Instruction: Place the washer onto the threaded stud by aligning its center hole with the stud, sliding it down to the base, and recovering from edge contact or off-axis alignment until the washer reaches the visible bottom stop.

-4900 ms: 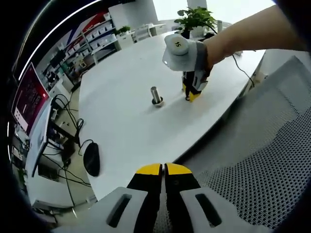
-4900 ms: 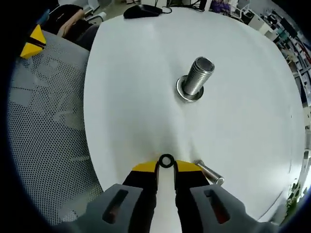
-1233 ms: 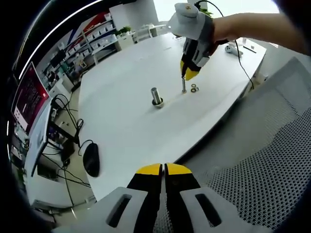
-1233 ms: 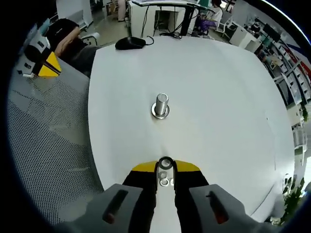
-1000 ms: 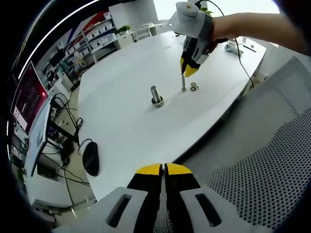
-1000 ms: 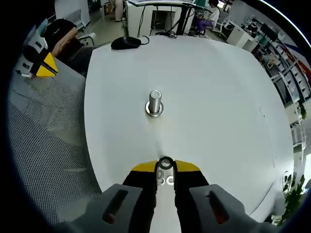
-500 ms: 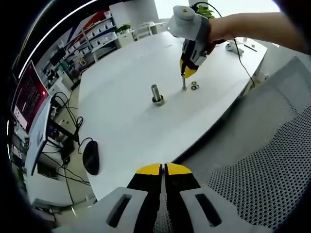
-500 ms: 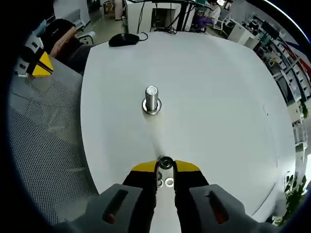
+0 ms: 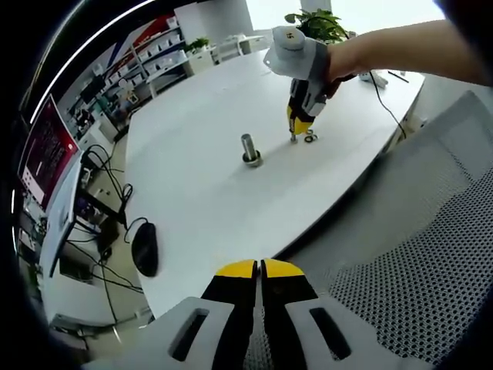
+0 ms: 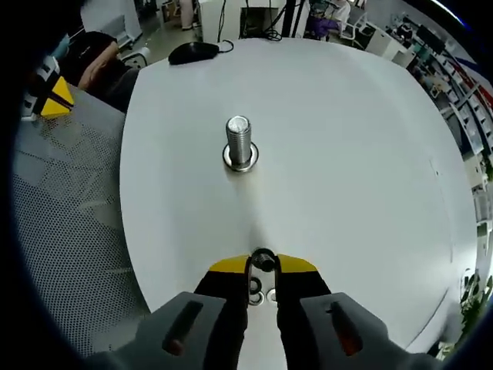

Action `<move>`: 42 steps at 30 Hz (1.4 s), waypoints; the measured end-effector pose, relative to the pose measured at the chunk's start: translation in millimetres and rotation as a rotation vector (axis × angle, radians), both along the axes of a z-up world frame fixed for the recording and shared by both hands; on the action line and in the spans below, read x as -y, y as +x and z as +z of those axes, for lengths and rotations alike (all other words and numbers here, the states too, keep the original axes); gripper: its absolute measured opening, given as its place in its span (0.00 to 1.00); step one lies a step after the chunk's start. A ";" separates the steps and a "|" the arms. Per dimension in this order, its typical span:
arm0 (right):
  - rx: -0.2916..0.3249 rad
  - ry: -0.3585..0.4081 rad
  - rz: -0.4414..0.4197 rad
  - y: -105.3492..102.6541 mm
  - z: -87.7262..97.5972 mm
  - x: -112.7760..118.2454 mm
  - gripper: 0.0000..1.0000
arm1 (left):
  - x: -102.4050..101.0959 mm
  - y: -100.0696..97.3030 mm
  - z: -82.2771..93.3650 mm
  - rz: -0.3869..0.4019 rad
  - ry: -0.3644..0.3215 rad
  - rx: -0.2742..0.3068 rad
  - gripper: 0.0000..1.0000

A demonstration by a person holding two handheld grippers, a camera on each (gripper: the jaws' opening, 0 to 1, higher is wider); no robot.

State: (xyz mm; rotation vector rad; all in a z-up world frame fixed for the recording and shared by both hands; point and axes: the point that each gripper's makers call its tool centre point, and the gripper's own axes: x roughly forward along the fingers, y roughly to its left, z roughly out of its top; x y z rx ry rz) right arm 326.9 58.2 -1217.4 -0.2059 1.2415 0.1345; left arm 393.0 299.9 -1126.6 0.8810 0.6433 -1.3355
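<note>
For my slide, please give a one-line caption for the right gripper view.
Hand-held gripper pinching a washer above the white table, short of the upright stud.

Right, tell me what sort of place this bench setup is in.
Most likely an open office or lab. A round white table has a computer mouse at its edge, a lit monitor stands beside it, and storage shelves line the far wall, with a mesh office chair close by.

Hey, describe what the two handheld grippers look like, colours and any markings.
Both the left gripper and the right gripper have black jaws capped with yellow tips, rising from grey mounts with slotted openings. From the left gripper view, the right gripper carries a pale grey housing with a small round marking, held on a bare forearm.
</note>
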 end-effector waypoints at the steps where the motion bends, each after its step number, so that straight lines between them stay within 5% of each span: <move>1: -0.005 0.000 -0.002 -0.9 -1.5 -0.4 0.14 | -0.2 0.0 0.2 0.002 0.000 0.000 0.00; 13: -0.003 0.009 0.006 -2.6 -6.1 3.8 0.26 | -1.3 0.0 -1.4 0.003 0.007 -0.003 0.00; 23: -0.018 0.002 -0.036 -38.6 -6.4 26.6 0.25 | -1.5 -0.5 -1.4 0.004 0.009 -0.002 0.00; 27: -0.023 0.026 -0.052 -51.0 -6.2 22.6 0.25 | -1.8 -0.6 -2.4 0.003 0.014 -0.003 0.00; 42: -0.051 0.058 0.005 -47.2 -24.1 2.1 0.21 | -1.6 0.4 -2.3 0.009 0.012 -0.001 0.00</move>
